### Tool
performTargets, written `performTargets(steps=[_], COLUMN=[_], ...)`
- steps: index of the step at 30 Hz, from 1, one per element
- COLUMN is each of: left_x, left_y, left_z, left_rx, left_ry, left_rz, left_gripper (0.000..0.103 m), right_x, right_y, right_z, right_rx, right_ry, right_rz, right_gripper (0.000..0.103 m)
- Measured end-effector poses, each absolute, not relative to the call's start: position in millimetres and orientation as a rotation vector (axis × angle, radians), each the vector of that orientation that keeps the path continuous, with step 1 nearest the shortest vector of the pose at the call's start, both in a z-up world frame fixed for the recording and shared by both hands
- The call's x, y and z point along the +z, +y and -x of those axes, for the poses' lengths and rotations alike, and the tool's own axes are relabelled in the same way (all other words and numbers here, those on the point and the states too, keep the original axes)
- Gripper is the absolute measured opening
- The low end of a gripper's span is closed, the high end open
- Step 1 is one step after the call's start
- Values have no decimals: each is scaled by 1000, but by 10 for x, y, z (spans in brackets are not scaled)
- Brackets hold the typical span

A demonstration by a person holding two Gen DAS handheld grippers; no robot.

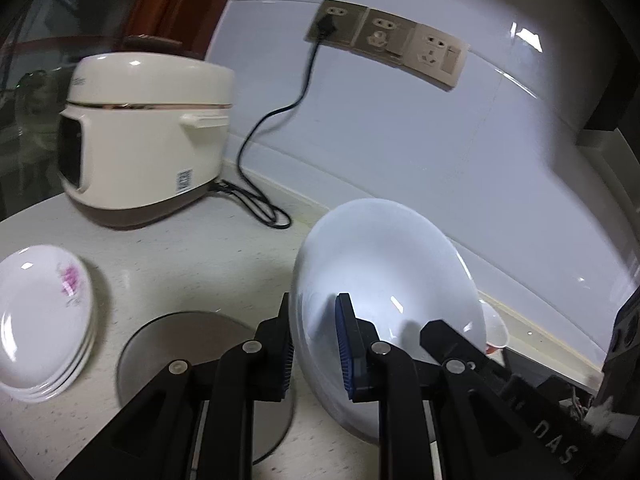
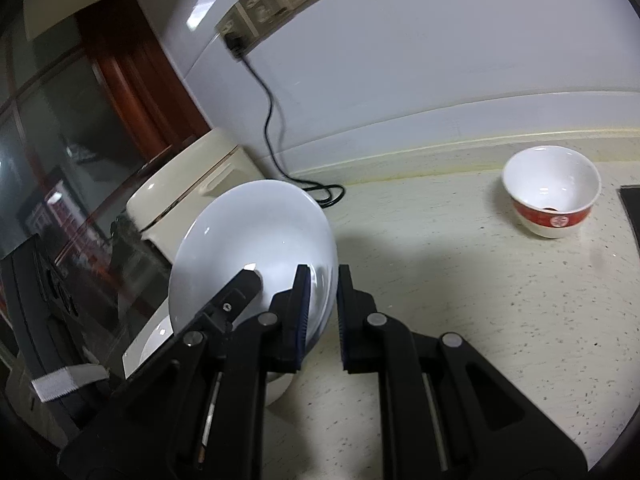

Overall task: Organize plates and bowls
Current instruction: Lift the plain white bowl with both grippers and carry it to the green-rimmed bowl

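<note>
Glazed, slippery and breakable, the large white ceramic bowl (image 1: 384,280) sits tilted at lower centre, its rim clamped by both your left gripper (image 1: 314,344) and right gripper (image 2: 323,316), so keep gripping there.

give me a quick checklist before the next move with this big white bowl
1. Left tool grip on the white bowl: ok, the rim sits between its pads.
2. Right tool grip: cannot tell, it straddles the rim, but a gap shows beside one pad.
3. Bowl level: not ok, it is tipped steeply on edge.
4. Plate stack: ok, tidy and apart from the white bowl.
5. Red-and-white bowl: ok, upright on the counter, well apart from both tools.
</note>
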State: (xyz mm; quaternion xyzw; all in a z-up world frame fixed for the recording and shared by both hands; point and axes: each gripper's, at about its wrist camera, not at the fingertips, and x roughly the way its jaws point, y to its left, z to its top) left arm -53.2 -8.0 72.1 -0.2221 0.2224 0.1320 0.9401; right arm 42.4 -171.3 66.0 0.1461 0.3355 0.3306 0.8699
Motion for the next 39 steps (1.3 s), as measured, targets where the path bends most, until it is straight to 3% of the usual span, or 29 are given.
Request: performTargets(steps=[14, 39], left_x=[681, 440], left_y=[196, 429], left_z=[837, 976], left_rx=[336, 345], left_ry=[451, 618], left_rz=[515, 523], left_gripper=[20, 25], right_x=[628, 425], right_y=[-1367, -1024], right_z=[-259, -159], right_rx=[767, 786], right_ry=[726, 840], right_rz=[-212, -125], right_gripper=[15, 15])
